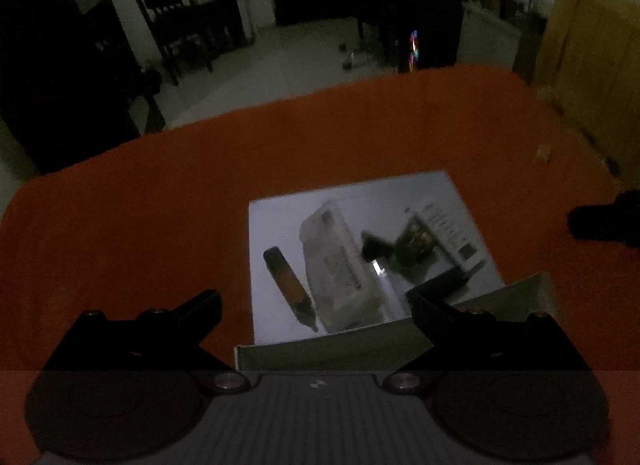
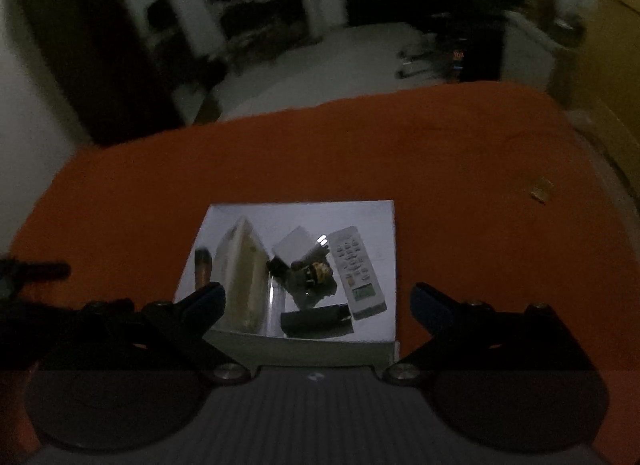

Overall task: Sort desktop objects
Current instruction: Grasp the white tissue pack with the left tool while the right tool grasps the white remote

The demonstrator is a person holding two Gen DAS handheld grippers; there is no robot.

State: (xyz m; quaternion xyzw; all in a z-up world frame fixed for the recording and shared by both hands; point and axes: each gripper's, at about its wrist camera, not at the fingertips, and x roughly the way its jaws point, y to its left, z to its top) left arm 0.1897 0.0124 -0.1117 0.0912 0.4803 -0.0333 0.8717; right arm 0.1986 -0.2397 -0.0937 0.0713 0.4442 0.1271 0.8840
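A white open box lies on the orange tablecloth and holds the desktop objects. Inside it I see a brown marker, a long pale case, a white remote, a small dark and gold item and a flat black piece. My left gripper hangs open above the box's near edge. Over the same near edge, my right gripper is also open. Neither holds anything.
The orange cloth covers the table all around the box. A small tan scrap lies far right. The other gripper's dark body shows at the right edge and at the left edge. Dark furniture stands beyond the table.
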